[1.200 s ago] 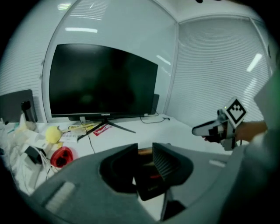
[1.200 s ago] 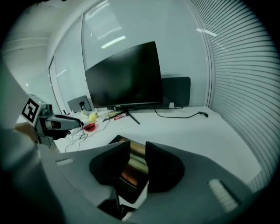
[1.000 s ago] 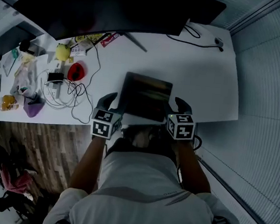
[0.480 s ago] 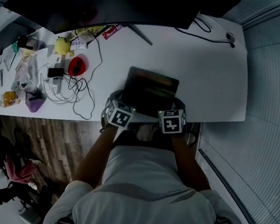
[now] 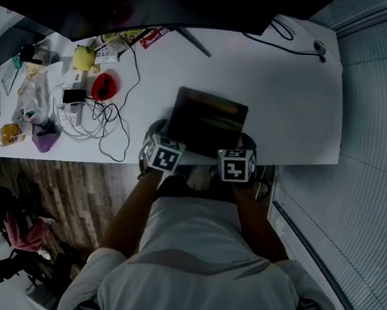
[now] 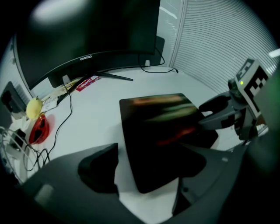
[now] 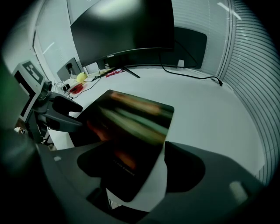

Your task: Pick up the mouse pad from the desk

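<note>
The dark mouse pad (image 5: 207,121) lies flat on the white desk (image 5: 287,105), close to its near edge. My left gripper (image 5: 160,135) stands at the pad's near left corner and my right gripper (image 5: 243,143) at its near right corner. In the left gripper view the pad (image 6: 162,131) reaches in between the jaws of the left gripper (image 6: 146,162), which are opening and do not press on it. In the right gripper view the pad (image 7: 127,127) likewise lies between the opening jaws of the right gripper (image 7: 140,164), untouched by the pads.
A wide curved monitor (image 5: 160,4) stands along the desk's far side. At the left lie a red object (image 5: 105,84), a yellow one (image 5: 84,57), tangled cables (image 5: 101,125) and a purple piece (image 5: 45,140). A cable (image 5: 286,40) runs at the back right.
Both grippers have sunk to the desk's near edge and drawn in to the pad's near corners. Their jaws stand wider than before.
</note>
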### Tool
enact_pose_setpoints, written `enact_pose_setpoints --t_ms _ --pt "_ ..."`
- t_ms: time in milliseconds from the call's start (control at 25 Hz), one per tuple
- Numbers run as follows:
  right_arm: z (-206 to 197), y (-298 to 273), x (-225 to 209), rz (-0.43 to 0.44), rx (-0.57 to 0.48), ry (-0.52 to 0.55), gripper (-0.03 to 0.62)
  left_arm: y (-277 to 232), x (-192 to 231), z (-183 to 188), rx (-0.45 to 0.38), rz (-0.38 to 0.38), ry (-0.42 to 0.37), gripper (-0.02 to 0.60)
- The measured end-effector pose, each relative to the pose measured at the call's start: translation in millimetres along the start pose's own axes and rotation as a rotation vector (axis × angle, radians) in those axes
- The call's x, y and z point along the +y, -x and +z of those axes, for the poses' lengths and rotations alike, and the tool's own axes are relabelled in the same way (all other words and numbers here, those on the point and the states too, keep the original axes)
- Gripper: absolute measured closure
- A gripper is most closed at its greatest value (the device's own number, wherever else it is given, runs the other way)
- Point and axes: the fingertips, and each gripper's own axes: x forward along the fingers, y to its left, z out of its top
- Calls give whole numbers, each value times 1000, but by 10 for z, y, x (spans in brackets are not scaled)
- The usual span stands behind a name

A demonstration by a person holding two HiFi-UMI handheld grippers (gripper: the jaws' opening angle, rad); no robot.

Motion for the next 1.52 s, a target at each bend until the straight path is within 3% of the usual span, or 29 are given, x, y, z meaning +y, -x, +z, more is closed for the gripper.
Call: enact_pose_setpoints --t_ms 120,240,360,440,560,640,760,1040,1320,1520 --pt "-6 4 31 5 1 -3 260 6 -81 4 4 1 -4 279" --pt "-4 11 41 -3 -9 -3 272 16 -102 11 7 2 6 293" --pt "-22 16 79 4 -13 -3 287 24 -170 6 14 -5 -9 355" --pt "-33 4 182 24 -16 4 400 20 -242 -7 4 -16 -10 406" --pt "-25 -1 315 71 -30 4 498 12 -378 -25 -17 -40 -26 520" --pt "-5 31 357 112 -46 2 525 82 -390 20 -40 -50 -30 523" --pt "90 174 375 153 -103 -6 542 281 -395 151 -97 -113 37 517" --pt "706 870 359 186 -348 12 554 924 -386 702 -327 -148 96 522" --pt "1437 1984 383 160 -622 67 556 2024 -489 1468 -632 -124 67 521" --pt "1814 2741 452 147 -803 132 556 2747 -579 1821 -819 -92 47 518"
